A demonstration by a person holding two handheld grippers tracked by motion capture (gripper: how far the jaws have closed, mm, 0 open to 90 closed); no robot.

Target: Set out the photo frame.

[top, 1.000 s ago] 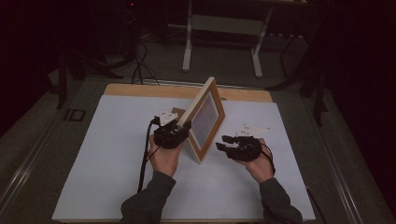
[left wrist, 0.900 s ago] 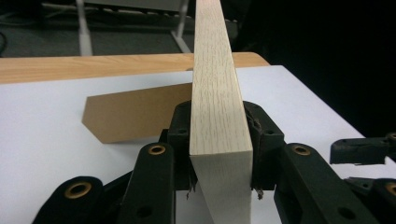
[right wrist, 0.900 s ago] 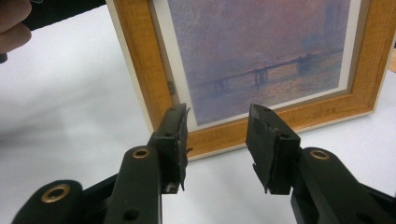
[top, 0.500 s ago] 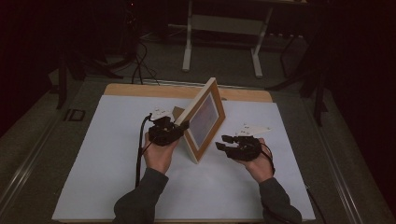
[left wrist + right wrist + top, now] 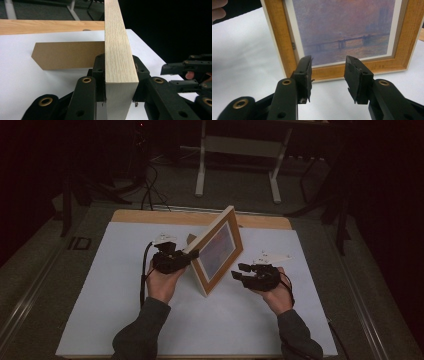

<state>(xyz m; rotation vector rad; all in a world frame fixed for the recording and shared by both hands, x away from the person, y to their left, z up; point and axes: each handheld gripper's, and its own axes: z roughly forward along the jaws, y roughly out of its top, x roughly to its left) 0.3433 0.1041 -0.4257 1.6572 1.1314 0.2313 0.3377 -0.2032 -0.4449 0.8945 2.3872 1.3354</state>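
Left gripper (image 5: pixel 191 255) clamps picture frame (image 5: pixel 218 248) edge, jaws just closing; frame upright near table (image 5: pixel 100 320) middle, stand (image 5: pixel 65 55) out; right gripper (image 5: pixel 239 271) open, just beside; release left

One readable mark: "ID" in pale letters on a dark plate (image 5: pixel 79 243) on the grey floor, at about 9 o'clock from the table's (image 5: pixel 120 270) white top, just off its left edge. The picture frame (image 5: pixel 387 63) carries a misty bridge print, no caption or signature legible. Nothing else readable.
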